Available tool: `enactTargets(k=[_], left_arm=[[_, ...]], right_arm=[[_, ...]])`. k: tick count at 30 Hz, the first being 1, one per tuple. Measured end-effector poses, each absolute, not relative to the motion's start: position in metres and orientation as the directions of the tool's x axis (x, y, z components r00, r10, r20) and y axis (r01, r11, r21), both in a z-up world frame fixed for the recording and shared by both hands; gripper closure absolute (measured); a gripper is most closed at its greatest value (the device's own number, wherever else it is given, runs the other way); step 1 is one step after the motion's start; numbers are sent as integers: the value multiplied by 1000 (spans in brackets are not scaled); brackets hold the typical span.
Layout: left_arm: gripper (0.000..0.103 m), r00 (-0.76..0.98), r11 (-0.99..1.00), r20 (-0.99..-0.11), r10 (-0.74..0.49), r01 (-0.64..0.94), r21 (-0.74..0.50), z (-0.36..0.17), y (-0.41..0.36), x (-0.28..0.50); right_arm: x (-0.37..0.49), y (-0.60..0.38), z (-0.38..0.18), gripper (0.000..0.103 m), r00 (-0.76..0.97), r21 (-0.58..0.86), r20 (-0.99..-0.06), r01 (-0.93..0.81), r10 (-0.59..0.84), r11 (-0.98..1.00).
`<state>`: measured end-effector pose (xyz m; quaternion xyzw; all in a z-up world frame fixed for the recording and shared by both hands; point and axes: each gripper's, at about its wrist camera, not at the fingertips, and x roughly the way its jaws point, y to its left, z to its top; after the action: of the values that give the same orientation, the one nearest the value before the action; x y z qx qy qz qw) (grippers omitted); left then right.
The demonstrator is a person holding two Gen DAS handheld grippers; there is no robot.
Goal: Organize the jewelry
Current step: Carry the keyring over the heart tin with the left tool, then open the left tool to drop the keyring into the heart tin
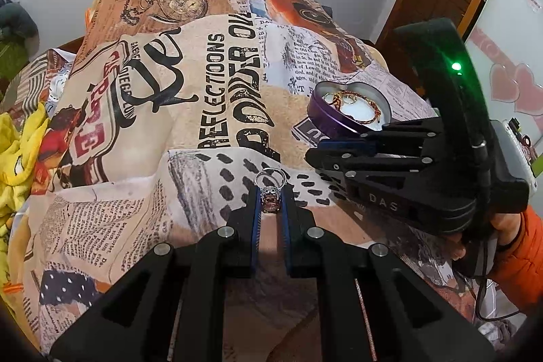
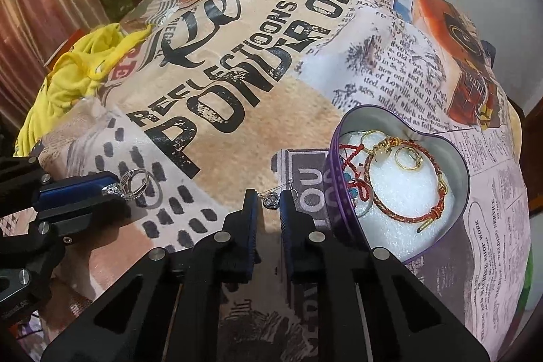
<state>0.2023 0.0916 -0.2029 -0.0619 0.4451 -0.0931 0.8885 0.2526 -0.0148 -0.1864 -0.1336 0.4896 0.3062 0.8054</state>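
Left wrist view: we are pinching a silver ring (image 1: pixel 270 189) in the left gripper (image 1: pixel 270 192) — and a small earring (image 2: pixel 271 199) in the right gripper (image 2: pixel 270 202) — both beside the heart-shaped tin (image 2: pixel 465 173), ready to drop in.

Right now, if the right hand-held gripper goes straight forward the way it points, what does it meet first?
Probably only the printed blanket. The right hand-held gripper, shut on a small silver earring, points past the left side of the heart-shaped tin, though depth is unclear here.

My black grippers have blue pads (image 1: pixel 257 219). The heart tin (image 2: pixel 334 189) is purple outside. The cloth (image 1: pixel 169 111) shows beige newsprint.
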Motion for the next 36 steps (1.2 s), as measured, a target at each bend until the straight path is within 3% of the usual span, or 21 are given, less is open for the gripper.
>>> enactTargets(k=[21,36], left_arm=[[93,644,973,-730,-230,167,-159,-154,38,229],[93,594,959,-756,-274,231,-165,-170,2,279]], right_arm=[[234,-89,-100,91,529,89,-721,-571,448,816],[263,-114,-104,91,553,113,-701,-537,450,836]])
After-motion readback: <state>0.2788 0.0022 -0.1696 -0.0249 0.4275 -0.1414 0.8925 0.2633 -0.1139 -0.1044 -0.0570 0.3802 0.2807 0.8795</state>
